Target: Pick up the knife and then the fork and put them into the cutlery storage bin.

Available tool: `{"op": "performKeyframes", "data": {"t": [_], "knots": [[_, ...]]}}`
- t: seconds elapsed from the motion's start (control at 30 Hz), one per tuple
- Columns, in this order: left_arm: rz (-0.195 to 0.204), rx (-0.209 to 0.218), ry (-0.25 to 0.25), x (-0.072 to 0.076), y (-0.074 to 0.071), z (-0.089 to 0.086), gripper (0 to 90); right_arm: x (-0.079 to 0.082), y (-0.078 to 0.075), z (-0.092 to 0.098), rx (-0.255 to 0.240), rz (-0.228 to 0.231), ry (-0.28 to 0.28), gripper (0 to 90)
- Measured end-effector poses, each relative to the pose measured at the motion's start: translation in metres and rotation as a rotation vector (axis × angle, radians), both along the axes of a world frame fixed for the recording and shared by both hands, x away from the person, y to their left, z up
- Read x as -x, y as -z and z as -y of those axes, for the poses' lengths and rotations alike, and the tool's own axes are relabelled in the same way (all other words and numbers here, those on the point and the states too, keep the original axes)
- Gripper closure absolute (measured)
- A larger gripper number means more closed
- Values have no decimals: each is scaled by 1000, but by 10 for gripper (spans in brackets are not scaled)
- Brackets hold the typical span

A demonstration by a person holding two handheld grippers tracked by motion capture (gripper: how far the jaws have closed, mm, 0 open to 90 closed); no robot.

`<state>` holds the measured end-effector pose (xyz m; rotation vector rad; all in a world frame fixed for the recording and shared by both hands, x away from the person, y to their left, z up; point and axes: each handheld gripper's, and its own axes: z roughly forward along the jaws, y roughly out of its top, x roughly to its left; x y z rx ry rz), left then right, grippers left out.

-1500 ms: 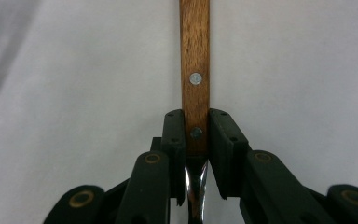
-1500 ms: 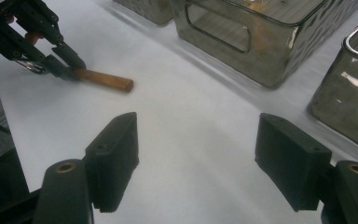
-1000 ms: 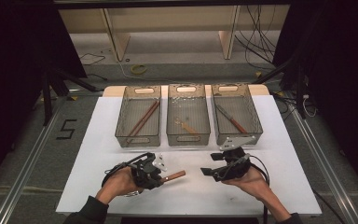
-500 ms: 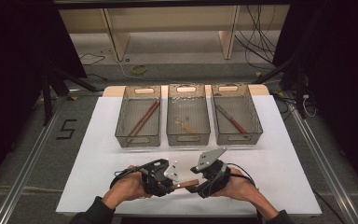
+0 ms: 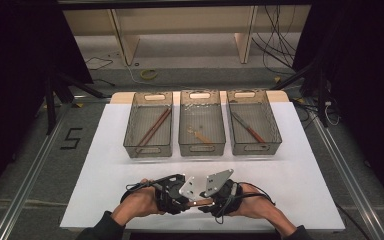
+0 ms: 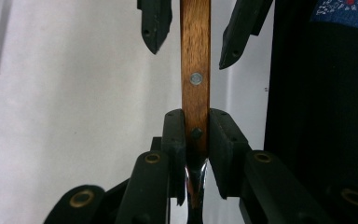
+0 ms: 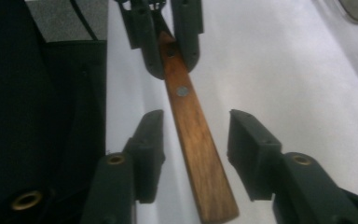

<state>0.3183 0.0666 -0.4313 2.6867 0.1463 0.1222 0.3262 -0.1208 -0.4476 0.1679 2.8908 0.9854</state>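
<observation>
**Now: wooden handle passed between 2 grippers**

Low at the near edge of the white table (image 5: 130, 200), the 2 hands meet, gripper tips facing each other. The left gripper (image 6: 196, 140) is clamped on a wooden-handled utensil (image 6: 196, 60), its pads pressing the handle where wood meets the shiny metal neck, beside a dark rivet. The handle runs straight out from those jaws, held above the table.

The right gripper (image 7: 196, 154) straddles the free end of the same handle (image 7: 200, 154). Its jaws have just been closing, yet a gap shows on both sides of the wood, so the pads are not pressing it.

From above, the left gripper (image 5: 180, 192) and right gripper (image 5: 207, 197) sit just beside each other, the handle (image 5: 198, 202) bridging them. Farther back stand 3 clear bins (image 5: 150, 150), each holding utensils.
</observation>
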Motion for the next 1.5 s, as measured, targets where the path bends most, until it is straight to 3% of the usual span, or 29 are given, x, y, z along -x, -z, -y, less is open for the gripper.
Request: {"op": "performKeyframes", "data": {"t": [0.17,0.53,0.6,0.9,1.1,1.33,1.5], "knots": [[-3,-4,23,1,0,1,766,2,1,0,16,7,-33,683],[-2,-8,97,5,0,1,763,7,2,0,18,6,-118,752],[-2,-4,98,5,1,1,763,8,2,0,25,-8,-116,754],[9,18,92,1,-2,-4,746,10,-1,0,7,22,-81,758],[34,88,35,-4,-7,-9,699,9,-5,3,-16,32,-37,760],[94,175,-84,-10,-17,-17,456,3,-7,9,-27,29,28,760],[94,281,-182,-16,-24,-27,359,-5,-8,17,-35,35,91,760]]}}
